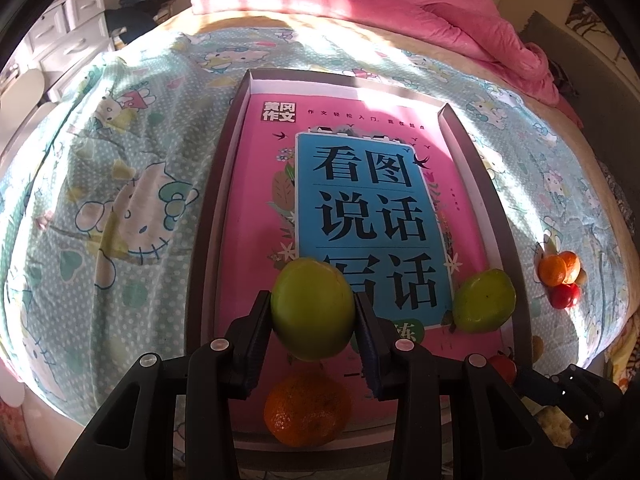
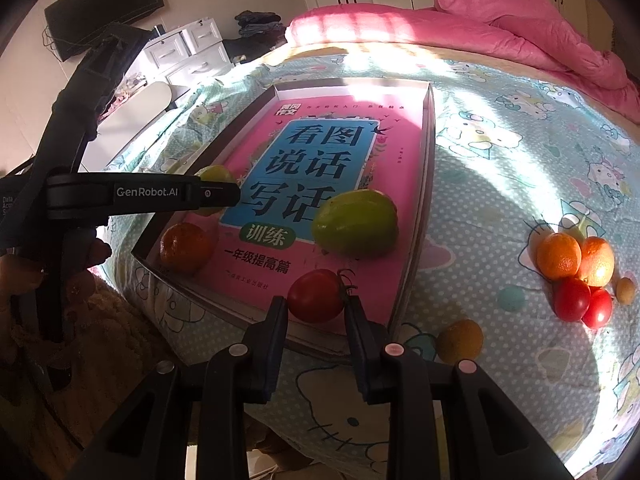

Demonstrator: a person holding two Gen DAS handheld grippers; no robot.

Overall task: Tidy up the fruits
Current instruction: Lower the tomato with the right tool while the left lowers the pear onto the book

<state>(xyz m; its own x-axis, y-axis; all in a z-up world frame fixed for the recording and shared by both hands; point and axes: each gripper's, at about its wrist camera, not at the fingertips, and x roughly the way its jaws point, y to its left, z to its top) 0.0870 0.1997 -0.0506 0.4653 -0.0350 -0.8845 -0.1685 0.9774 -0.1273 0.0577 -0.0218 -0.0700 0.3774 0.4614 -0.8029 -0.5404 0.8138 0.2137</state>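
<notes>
Left wrist view shows the left tongs pinching a green fruit between both fingers, up above the pink book that lies in a flat box on the bed. Under the held fruit, an orange sits by the near wall of the box. A second green fruit rests on the book by the right wall. Far to the right, on the blue cartoon bedsheet, is a small pile of oranges and a red tomato.

Right wrist view shows more. The right tongs are pinching a red tomato with a green stem, at the near edge of the box. The left tongs reach in from the side, with the held green fruit peeking out behind them. The orange in the box sits in the near left corner, and the second green fruit lies on the book near the right wall. On the bedsheet to the right, two oranges touch two red tomatoes, with a small tan fruit just beside them. One yellow-orange fruit lies alone near the right tongs, outside the box.

Most of the book's far half is bare. A pink blanket is heaped at the far end of the bed.
</notes>
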